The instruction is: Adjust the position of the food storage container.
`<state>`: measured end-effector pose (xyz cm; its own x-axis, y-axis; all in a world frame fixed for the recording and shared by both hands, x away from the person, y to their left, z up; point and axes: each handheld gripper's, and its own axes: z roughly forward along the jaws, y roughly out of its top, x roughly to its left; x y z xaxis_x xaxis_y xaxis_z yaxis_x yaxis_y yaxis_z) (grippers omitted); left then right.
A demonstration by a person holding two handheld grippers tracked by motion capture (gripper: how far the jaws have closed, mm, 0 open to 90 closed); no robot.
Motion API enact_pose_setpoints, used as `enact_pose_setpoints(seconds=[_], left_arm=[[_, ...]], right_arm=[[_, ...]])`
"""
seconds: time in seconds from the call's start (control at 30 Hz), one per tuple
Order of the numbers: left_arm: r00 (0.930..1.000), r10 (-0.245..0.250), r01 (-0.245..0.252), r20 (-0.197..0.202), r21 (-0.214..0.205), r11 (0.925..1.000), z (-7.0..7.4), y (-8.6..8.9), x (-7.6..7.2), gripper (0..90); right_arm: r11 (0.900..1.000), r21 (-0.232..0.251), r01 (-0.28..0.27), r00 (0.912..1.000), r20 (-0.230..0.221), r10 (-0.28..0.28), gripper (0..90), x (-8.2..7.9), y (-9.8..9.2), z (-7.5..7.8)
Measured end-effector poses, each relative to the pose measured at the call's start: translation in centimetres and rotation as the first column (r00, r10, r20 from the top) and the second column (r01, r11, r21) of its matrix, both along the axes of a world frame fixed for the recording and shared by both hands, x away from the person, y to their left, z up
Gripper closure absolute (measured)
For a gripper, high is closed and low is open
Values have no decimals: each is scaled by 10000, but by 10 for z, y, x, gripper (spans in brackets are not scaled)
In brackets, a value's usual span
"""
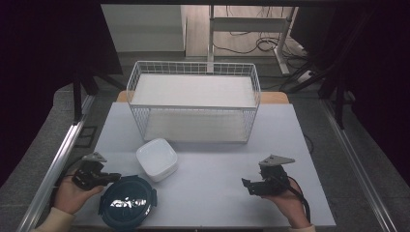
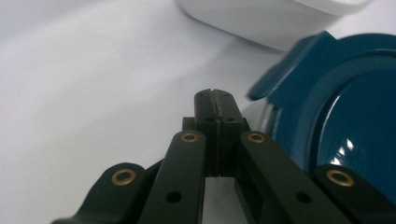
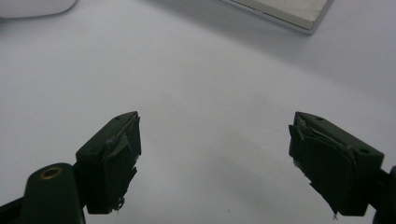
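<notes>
1. High view: the left hand-held gripper (image 1: 110, 177) lies low at about 8 o'clock on the pale counter (image 1: 217, 159), its tips right at the rim of a round dark blue lid (image 1: 128, 201). A white square container (image 1: 156, 159) sits just beyond the lid, toward 12 o'clock. The right hand-held gripper (image 1: 247, 186) rests at about 4 o'clock, well apart from both. A white wire basket (image 1: 193, 100) stands at the far side.
2. Left gripper view: its jaws are pressed together with nothing between them. The blue lid (image 2: 345, 116) lies just beside the tips at 3 o'clock; the white container (image 2: 261, 18) is ahead at 1 o'clock.
3. Right gripper view: its jaws stand spread wide over bare counter (image 3: 210, 84), holding nothing.
</notes>
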<state>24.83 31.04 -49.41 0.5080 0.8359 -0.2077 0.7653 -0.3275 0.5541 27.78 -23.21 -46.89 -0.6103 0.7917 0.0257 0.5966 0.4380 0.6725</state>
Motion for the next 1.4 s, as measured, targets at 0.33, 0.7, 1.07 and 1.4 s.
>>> enact_pose_setpoints(seconds=[0.33, 0.7, 1.07, 1.4], left_arm=[[9919, 1150, -1155, -535, -66, 9933, -1, 33, -52, 900], [9900, 1090, -1119, -898, -270, 9934, -7, 18, -68, 900], [9893, 1039, -1076, -1022, -314, 9937, -8, 2, -71, 900], [9907, 799, -867, -1098, -585, 9945, -9, -16, -70, 900]], right_arm=[[10000, 11, -18, 10000, 30, 18, 166, -1, 1, 2], [10000, 16, -30, 10000, 24, 30, 166, -1, 3, 2], [10000, -7, -8, 10000, -80, 8, 165, -1, 5, 0], [10000, -42, 6, 9999, -145, -6, 165, 0, 5, -2]])
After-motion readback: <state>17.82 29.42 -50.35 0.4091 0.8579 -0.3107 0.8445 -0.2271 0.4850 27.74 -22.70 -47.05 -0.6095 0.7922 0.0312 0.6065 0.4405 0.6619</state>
